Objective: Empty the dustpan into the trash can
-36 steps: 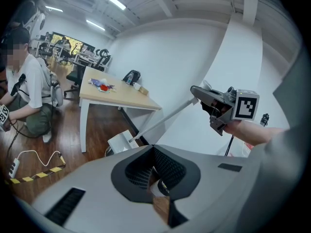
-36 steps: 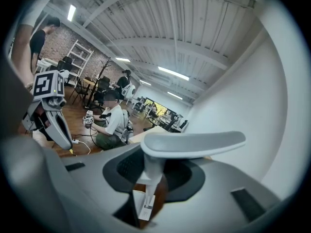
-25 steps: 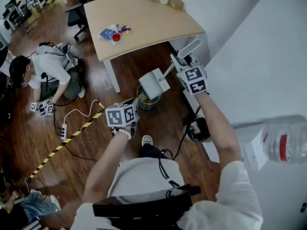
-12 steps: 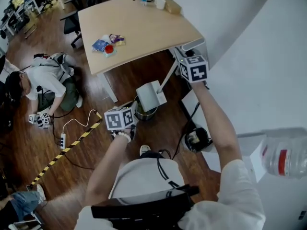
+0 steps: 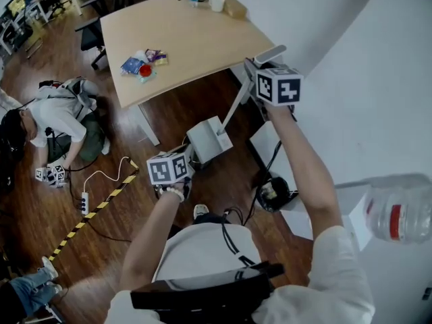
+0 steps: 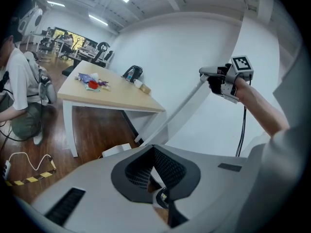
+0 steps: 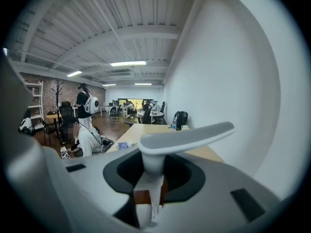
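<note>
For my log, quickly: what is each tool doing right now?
Left tool: closed, nothing held.
Right tool: closed on the long white plastic dustpan handle.

The right arm (image 5: 305,174) stretches far and high on the right, its right gripper (image 7: 149,176) clamped on the dustpan handle (image 7: 184,135). The left arm (image 5: 150,238) stays bent, nearer and lower; the left gripper (image 6: 151,154) tilts downward, jaws meeting at their tips.

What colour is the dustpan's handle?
The dustpan handle is whitish grey; the right gripper view shows it best.
</note>
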Motion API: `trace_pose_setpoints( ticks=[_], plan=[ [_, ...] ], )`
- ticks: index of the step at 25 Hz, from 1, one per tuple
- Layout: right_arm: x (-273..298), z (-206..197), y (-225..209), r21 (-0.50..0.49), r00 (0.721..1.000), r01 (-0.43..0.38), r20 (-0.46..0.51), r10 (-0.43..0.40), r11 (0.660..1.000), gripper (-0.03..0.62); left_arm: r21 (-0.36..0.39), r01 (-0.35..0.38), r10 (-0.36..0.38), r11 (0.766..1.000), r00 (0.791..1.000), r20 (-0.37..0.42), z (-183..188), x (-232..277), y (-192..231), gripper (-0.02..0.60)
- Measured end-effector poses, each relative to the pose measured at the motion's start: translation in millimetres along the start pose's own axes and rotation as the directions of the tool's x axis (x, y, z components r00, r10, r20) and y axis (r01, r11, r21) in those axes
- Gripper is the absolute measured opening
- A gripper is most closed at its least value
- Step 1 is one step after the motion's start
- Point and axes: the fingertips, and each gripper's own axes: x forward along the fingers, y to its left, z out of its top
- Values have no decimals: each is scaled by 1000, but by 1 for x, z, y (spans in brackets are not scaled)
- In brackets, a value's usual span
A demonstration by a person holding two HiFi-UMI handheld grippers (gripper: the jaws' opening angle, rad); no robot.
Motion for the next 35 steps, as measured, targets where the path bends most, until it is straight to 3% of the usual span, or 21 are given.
trace_pose_setpoints(
  ticks=[6,11,18,21,25,28,32,35],
  plan=[
    [-61,27,15,5,997,74,36,-74,997,110,44,72,-70,996,997,-32,-10,-22,-9,-6],
    [-118,26,28,12,989,144,37,-145,989,109,86,135,-131,987,990,-58,-26,-52,-18,-7],
    [-193,-19,51,62,969,246,-9,-246,967,109,101,215,-202,971,972,-120,-76,-98,-26,-7],
    [-218,-56,53,72,946,322,-55,-319,944,109,104,246,-228,964,961,-159,-103,-116,-27,-8],
    [-254,-121,41,165,895,444,-128,-428,880,109,89,267,-245,959,948,-204,-134,-132,-25,-7],
    [-282,-175,28,290,853,522,-180,-490,802,112,76,282,-257,956,936,-242,-157,-137,-27,-7],
    [-311,-240,17,352,792,610,-240,-561,710,114,71,281,-253,957,929,-269,-172,-131,-34,-8],
    [-341,-290,11,413,743,664,-277,-609,623,117,87,296,-260,951,920,-294,-180,-126,-50,-7]
  ],
)
